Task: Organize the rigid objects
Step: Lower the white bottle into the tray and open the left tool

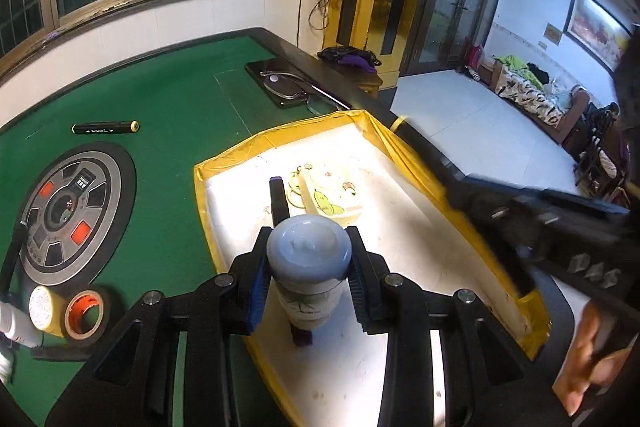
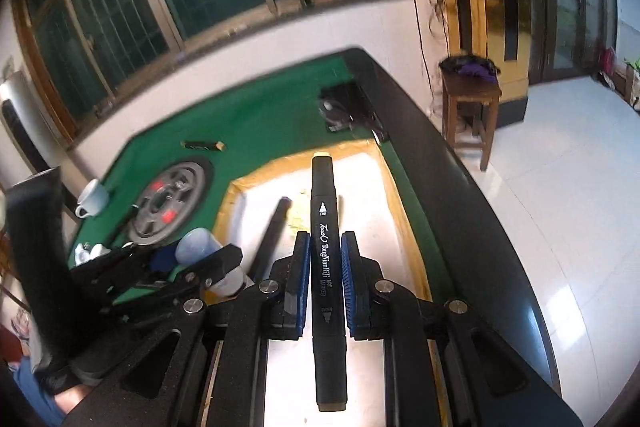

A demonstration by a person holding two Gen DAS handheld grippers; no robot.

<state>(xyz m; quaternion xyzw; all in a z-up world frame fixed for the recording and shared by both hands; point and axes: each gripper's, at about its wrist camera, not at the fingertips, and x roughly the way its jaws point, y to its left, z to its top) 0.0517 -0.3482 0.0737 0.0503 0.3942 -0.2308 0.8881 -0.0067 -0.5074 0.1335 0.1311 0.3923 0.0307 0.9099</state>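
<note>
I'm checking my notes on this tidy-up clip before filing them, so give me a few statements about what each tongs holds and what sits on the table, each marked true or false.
1. The left tongs grip a bottle with a grey-blue cap. True.
2. The right tongs are empty. False: they hold a black art marker lengthwise between the pads.
3. Both tongs are over the yellow-rimmed white tray. True.
4. The tray holds nothing. False: a black marker and a small cartoon-printed box lie in it.
5. Another black marker lies on the green felt outside the tray. True.
6. The tape rolls sit inside the tray. False: they rest on the table left of it.
</note>
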